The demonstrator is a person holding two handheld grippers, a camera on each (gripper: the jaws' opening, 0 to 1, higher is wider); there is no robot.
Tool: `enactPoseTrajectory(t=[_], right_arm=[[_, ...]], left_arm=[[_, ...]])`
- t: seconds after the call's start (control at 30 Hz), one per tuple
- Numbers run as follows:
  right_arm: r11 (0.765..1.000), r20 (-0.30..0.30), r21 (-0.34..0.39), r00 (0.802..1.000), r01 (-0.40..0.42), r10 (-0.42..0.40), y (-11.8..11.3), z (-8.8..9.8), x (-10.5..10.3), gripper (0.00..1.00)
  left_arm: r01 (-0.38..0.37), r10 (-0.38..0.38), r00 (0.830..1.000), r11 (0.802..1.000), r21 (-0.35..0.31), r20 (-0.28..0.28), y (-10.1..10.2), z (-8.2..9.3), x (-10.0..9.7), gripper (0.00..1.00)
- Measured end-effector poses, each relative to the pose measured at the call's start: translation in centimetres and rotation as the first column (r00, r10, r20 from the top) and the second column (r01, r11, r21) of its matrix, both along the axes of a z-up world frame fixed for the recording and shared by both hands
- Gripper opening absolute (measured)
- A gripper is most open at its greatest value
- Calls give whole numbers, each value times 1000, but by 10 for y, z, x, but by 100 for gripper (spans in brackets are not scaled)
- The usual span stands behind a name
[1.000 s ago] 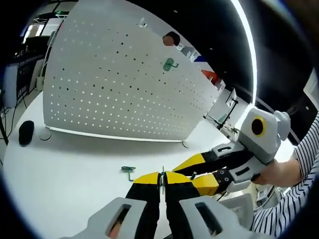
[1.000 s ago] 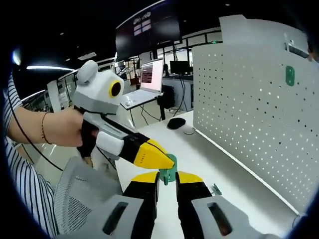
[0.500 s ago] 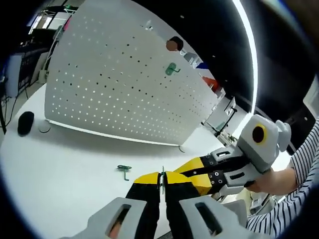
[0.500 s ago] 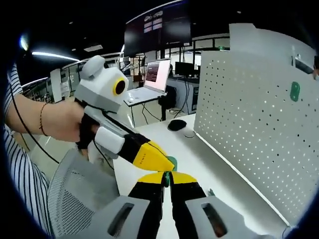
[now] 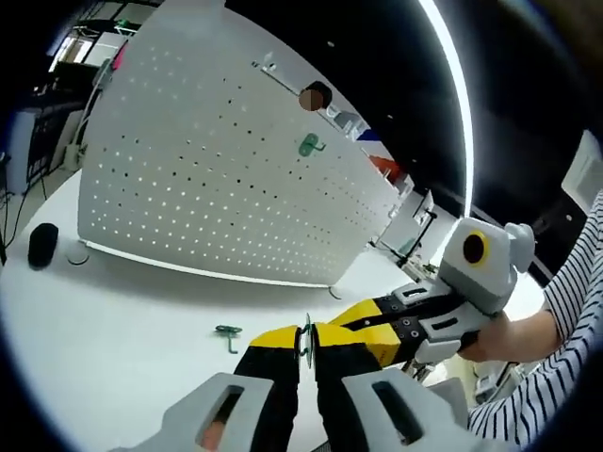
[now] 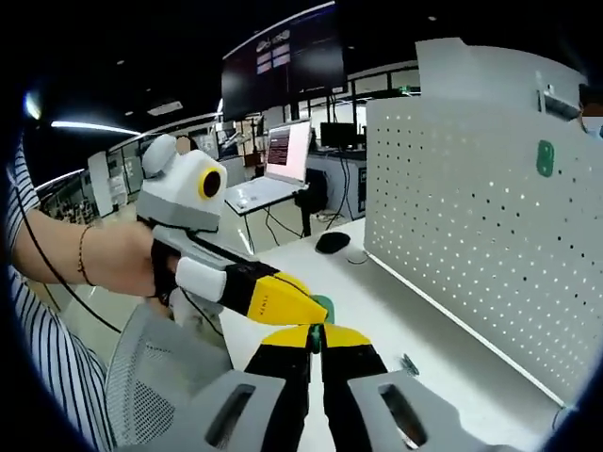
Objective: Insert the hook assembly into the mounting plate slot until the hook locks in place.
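Note:
A small green hook piece (image 6: 323, 304) sits between the tips of my right gripper (image 6: 316, 341), which is shut on it. My left gripper (image 6: 283, 303) comes in from the left and meets the same piece. In the left gripper view my left gripper (image 5: 304, 341) is shut on a thin edge-on part of the hook piece (image 5: 304, 331), with the right gripper (image 5: 377, 318) pressed in from the right. The white perforated mounting board (image 5: 217, 160) (image 6: 471, 207) stands upright on the table some way beyond. A green part (image 5: 309, 144) (image 6: 545, 157) is fixed high on the board.
A second small green hook (image 5: 226, 331) (image 6: 410, 363) lies on the white table (image 5: 122, 320) in front of the board. A black mouse (image 5: 42, 245) (image 6: 332, 242) rests near the board's end. A laptop (image 6: 278, 155) and desks stand behind. A grey mesh chair (image 6: 151, 377) is below the grippers.
The right gripper's jaws, open around the green hook piece a second ago, have shut on it. Both grippers stay together above the table; the views have only shifted slightly.

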State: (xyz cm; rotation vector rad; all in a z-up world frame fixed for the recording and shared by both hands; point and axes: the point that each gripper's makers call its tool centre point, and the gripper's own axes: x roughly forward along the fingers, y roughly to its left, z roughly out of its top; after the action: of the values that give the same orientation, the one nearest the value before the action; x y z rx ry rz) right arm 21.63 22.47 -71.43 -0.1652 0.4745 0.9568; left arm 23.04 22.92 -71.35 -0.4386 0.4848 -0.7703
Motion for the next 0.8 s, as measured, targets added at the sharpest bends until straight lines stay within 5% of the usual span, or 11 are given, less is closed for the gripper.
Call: enactPoseTrajectory(t=[0.2, 0.4, 0.8], right_arm=[[1000, 2, -7, 1000, 16, -16, -4, -1, 2, 0], [999, 24, 12, 998, 49, -49, -9, 4, 7, 0], [980, 59, 118, 984, 162, -170, -18, 12, 10, 0]], left_arm=[[-32, 31, 998, 999, 20, 55, 9, 1, -1, 23], [-88, 82, 989, 995, 52, 123, 19, 0, -4, 54], [-124, 93, 967, 985, 118, 239, 5, -12, -23, 96]])
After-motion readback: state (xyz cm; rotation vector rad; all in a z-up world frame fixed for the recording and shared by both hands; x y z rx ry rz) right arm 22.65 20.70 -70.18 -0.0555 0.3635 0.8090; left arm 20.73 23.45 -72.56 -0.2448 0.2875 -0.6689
